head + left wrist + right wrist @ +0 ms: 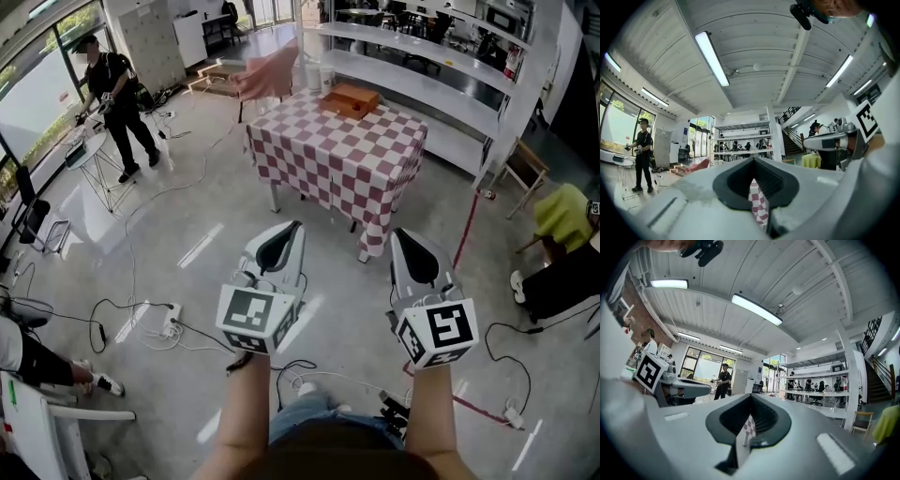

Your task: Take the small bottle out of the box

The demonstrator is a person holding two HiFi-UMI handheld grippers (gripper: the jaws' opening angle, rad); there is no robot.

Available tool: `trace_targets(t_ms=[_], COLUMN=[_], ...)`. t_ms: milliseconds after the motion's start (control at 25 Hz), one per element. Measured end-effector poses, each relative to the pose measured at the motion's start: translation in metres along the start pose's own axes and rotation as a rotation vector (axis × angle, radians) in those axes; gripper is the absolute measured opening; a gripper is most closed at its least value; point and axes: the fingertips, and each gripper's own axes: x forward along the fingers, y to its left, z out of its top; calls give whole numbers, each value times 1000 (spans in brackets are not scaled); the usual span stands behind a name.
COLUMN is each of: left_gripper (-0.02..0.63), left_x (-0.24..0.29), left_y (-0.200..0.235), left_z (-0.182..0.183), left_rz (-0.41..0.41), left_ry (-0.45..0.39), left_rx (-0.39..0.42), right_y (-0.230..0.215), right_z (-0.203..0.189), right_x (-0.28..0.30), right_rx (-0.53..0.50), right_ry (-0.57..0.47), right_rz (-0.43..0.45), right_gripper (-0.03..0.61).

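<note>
From the head view, low in frame, the left gripper (289, 234) and right gripper (407, 240) are both clenched on nothing. The wooden box (350, 98) sits on the checked table (337, 159) at upper centre, well apart from them. The small bottle isn't visible and is presumably inside the box.

Left gripper view: the jaws are together and empty.

Right gripper view: the same.

Loose floor cables (131, 314) could trip the person on the walk over.

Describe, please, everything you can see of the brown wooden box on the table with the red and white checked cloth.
The brown wooden box is low and rectangular, orange-brown, and looks like plain wood. It lies flat on the red-and-white checked tablecloth, near its far edge, turned at a slant to the head view. Only the cloth touches it. It is too small in the picture to tell whether it is open, and no bottle shows.
</note>
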Motion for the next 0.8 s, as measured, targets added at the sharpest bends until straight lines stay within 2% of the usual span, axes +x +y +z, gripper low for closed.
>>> trace_targets(t_ms=[240,400,640,800], left_gripper=[-5,-5,-5,-5], left_x=[22,41,80,126], left_y=[34,51,81,95], left_z=[-8,-14,-28,-41], left_rz=[-61,-64,-57,-58], left_ry=[9,31,1,38], left_rx=[21,-8,-7,-29], right_y=[5,-2,-20,-47], right_z=[5,2,-16,-28], right_x=[42,68,116,161], right_rx=[-7,-17,-20,-24], right_ry=[-4,-10,9,13], right_rz=[-35,-60,-51,-30], right_gripper=[-2,-2,-2,-2])
